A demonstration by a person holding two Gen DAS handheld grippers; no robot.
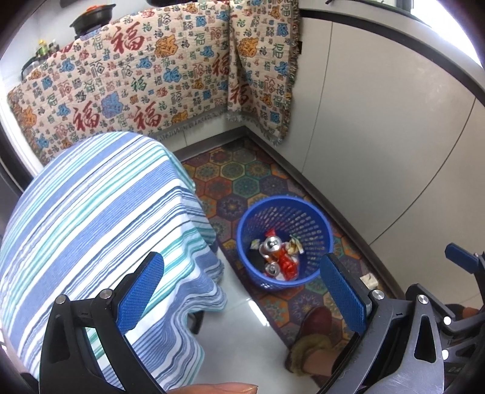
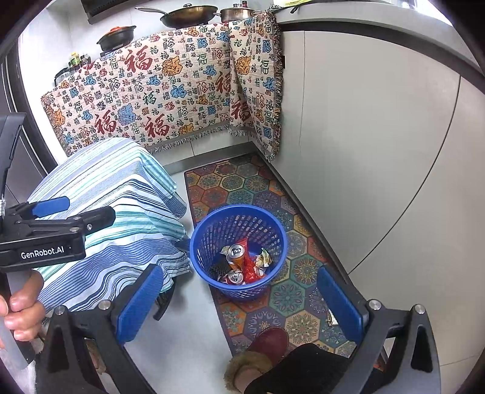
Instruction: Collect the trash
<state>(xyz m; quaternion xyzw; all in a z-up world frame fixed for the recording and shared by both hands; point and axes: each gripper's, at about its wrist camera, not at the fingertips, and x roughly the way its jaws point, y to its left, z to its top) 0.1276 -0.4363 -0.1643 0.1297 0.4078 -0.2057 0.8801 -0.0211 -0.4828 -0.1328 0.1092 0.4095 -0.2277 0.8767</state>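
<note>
Trash sits in the blue mesh basket on the patterned floor mat: two drink cans, red wrappers and crumpled paper at the bottom. One small scrap lies on the mat just beside the right claw's right finger, outside the basket; the left view shows it close to the cabinet base.

Nearest, both claws hang above the floor with their blue pads well apart and nothing between them. A slippered foot stands on the mat's near end. The left claw frames the basket and the hanging edge of a striped cloth that covers a small surface on the left. In the right view a hand grips the left tool's handle over that cloth.

Bare pale floor runs between the cloth's edge and the mat. On the right, tall white cabinet doors hem the mat closely, leaving a narrow lane.

Farther back, a printed blanket drapes the corner counter, with pans on top.
</note>
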